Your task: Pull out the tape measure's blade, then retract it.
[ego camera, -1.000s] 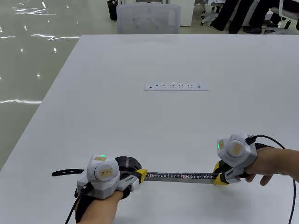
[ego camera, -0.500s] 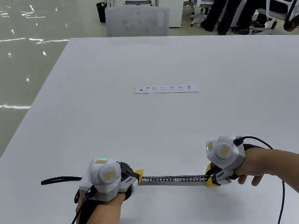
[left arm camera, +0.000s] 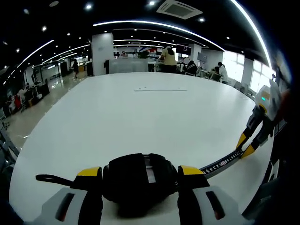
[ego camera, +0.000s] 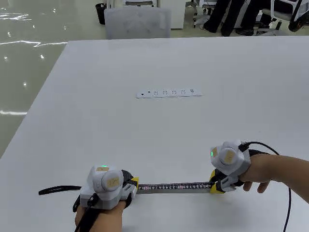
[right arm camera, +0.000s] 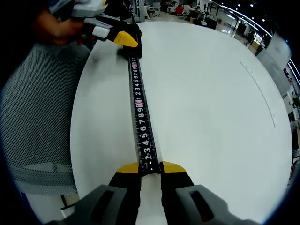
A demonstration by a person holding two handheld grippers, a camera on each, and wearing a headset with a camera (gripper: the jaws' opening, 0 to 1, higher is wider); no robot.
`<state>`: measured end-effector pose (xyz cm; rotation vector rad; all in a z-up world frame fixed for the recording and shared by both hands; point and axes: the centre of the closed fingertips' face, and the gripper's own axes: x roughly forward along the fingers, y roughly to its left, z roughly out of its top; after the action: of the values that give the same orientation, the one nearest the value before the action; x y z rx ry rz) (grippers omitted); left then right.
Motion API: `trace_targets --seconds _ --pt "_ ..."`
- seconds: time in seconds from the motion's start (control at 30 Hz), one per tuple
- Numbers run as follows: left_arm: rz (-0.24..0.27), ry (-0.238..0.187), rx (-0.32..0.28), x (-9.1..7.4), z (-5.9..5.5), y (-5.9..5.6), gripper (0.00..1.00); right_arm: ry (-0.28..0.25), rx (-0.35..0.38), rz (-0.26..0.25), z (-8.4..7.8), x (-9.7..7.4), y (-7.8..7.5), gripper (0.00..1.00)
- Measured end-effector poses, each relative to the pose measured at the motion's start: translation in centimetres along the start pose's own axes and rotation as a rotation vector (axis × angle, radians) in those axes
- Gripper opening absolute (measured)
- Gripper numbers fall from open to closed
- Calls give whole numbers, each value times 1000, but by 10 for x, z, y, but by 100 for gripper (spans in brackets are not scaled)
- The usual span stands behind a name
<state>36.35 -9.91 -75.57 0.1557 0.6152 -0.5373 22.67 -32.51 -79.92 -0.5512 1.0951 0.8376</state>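
Note:
A black tape measure case (ego camera: pixel 127 178) lies on the white table (ego camera: pixel 145 135), and my left gripper (ego camera: pixel 129 185) is shut on it. In the left gripper view the case (left arm camera: pixel 140 183) sits between the yellow-tipped jaws of that gripper (left arm camera: pixel 140 171). The blade (ego camera: pixel 174 185) runs out flat to the right along the table. My right gripper (ego camera: pixel 216 187) is shut on the blade's far end. In the right gripper view the numbered blade (right arm camera: pixel 139 108) leads from the right gripper (right arm camera: pixel 150 166) up to the left gripper (right arm camera: pixel 123 37).
A white power strip (ego camera: pixel 168 93) lies mid-table. A chair (ego camera: pixel 137 21) stands at the far edge. The case's black strap (ego camera: pixel 58 189) trails left. A cable (ego camera: pixel 287 203) hangs from the right hand. The table's near edge is close to both grippers.
The head camera has shifted. Since half a second ago the left gripper with the case has edged slightly left, so a little more blade shows. The right gripper has barely moved.

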Motion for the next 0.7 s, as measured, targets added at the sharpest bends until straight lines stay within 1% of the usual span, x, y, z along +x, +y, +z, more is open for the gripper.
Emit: trace_targets --seconds 0.2,0.3,0.47,0.53,0.7 --pt "5 2 -3 1 0 1 62 2 -5 -1 0 0 0 14" --pt "5 11 -1 1 -1 1 62 2 -5 -2 0 0 0 14" --pt "2 18 -25 1 -2 2 62 2 -5 -5 0 0 0 14" --pt "2 21 -8 1 -3 2 62 2 -3 -5 0 0 0 14" --pt "-6 19 4 1 -3 2 61 0 -2 -5 1 0 1 14"
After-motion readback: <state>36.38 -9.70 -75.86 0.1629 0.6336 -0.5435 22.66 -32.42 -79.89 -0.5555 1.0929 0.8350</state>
